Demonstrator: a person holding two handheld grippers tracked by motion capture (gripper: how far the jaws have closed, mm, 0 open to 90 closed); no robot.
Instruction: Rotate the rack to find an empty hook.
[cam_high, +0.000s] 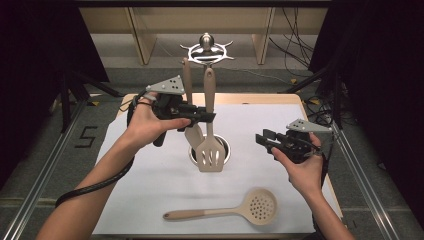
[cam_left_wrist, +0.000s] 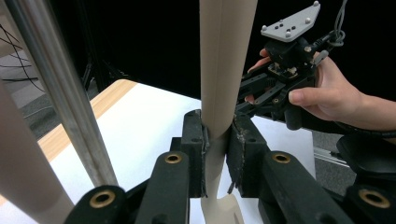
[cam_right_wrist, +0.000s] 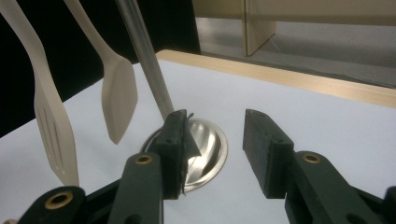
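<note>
A metal rack stands mid-table with its pole rising from a round base. Two beige utensils hang on it: a slotted turner and a solid spatula. My left gripper comes in from the left and is shut on the slotted turner's handle, just above its neck. My right gripper hovers right of the rack, open and holding nothing, with its jaws pointing at the base. The right gripper view has the turner at its left and the spatula beside it.
A beige skimmer spoon lies flat near the front edge, handle pointing left. A white mat covers the wooden table. Dark curtains and metal frame rails flank both sides; cables trail on the floor behind.
</note>
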